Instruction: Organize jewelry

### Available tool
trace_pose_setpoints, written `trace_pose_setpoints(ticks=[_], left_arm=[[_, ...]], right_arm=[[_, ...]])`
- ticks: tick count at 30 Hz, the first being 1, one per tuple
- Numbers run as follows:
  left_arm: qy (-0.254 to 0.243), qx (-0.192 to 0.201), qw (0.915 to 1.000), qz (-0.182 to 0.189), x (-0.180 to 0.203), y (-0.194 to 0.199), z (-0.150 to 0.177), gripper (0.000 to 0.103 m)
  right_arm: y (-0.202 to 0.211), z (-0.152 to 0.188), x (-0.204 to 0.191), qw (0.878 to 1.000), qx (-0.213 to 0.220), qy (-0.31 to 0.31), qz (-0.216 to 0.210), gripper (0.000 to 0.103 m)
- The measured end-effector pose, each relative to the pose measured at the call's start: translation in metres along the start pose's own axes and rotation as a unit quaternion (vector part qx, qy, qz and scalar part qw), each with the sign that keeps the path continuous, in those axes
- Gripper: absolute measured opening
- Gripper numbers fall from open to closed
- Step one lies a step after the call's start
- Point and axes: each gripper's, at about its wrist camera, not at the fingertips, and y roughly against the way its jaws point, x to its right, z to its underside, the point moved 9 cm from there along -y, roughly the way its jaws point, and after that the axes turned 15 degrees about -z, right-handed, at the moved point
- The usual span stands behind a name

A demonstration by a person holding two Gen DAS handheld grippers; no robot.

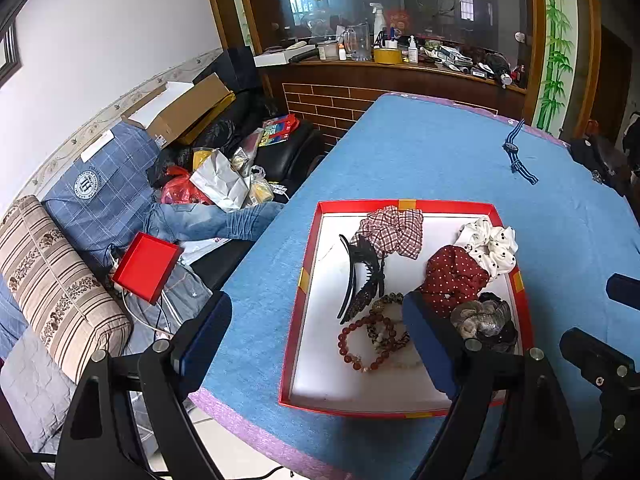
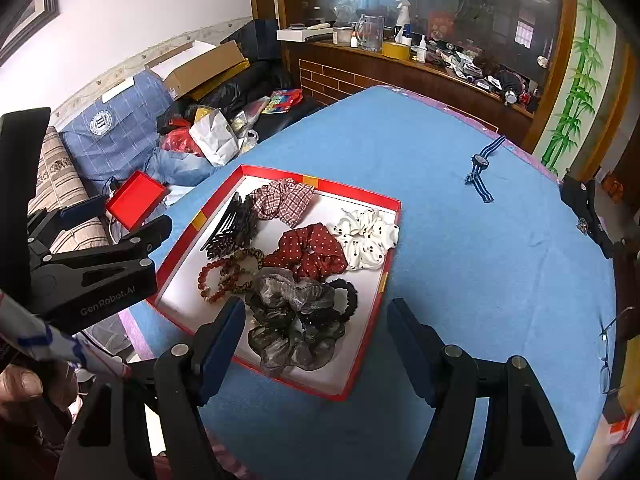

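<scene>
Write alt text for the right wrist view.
A red tray of scrunchies, beads and a black clip sits on a blue table, below the open right gripper. A watch lies beyond.

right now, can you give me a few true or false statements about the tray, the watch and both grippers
1. The striped-strap blue wristwatch lies inside the red-rimmed white tray. False: it lies on the blue tablecloth, apart from the tray.
2. The dark red polka-dot scrunchie is in the tray. True.
3. The right gripper is shut on a scrunchie. False: its fingers are open, holding nothing.
4. The left gripper is open. True.
</scene>
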Motion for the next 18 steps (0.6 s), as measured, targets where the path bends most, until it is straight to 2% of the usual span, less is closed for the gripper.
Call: trace_pose_setpoints(ticks=[18], left_arm=[[-0.001,-0.009,0.9999,-0.006,-0.0050,-0.0065,0.0011,0.087]], right_arm=[[-0.0053,0.0026,-0.0041,1.000,-0.006,-0.003,0.000,0.078]])
